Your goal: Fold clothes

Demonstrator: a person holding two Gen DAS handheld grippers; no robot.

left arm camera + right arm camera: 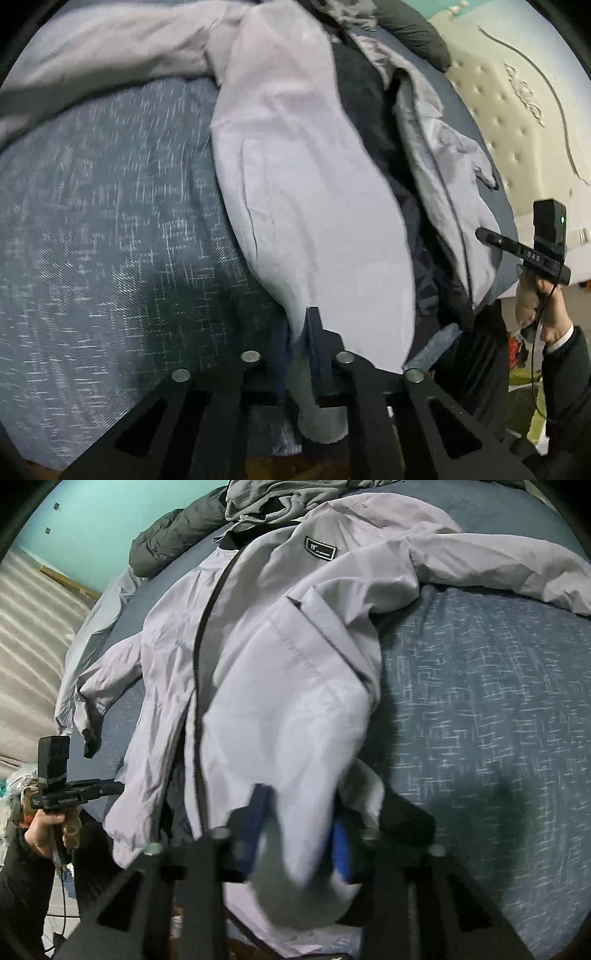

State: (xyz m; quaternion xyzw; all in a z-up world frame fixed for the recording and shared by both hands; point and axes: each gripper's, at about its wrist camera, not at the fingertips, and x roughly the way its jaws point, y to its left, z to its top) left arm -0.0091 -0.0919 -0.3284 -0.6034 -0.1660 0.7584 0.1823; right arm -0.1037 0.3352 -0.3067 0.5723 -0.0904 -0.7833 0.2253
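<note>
My left gripper [306, 332] sits at the bottom middle of its own view, its blue-padded fingers closed on the hem of the pale lilac-grey jacket [295, 166], cloth bunched between them and hanging below; my right gripper [295, 812], low in the middle of its view, is likewise clamped on a fold of the same jacket [258, 672], the blue pads showing on either side of the pinched fabric, though motion blur softens the edges; each tool also shows in the other's camera, the right one at the right edge of the left view and the left one at the lower left of the right view. Outward from the fingers, the jacket lies front-up on the speckled blue bedspread [480, 701], its dark zip [201, 657] running up the middle, a chest pocket flap and a dark label [320, 548] near the collar; one front panel is lifted and doubled toward the zip, while a sleeve [498, 565] still trails to the upper right and the other sleeve [99, 686] sprawls to the left; a dark padded garment [166, 542] and crumpled grey cloth [258, 502] lie at the top of the frame. I judge the folding partway at most; both sleeves and the body's halving remain, and the other clothes lie unfolded.
</note>
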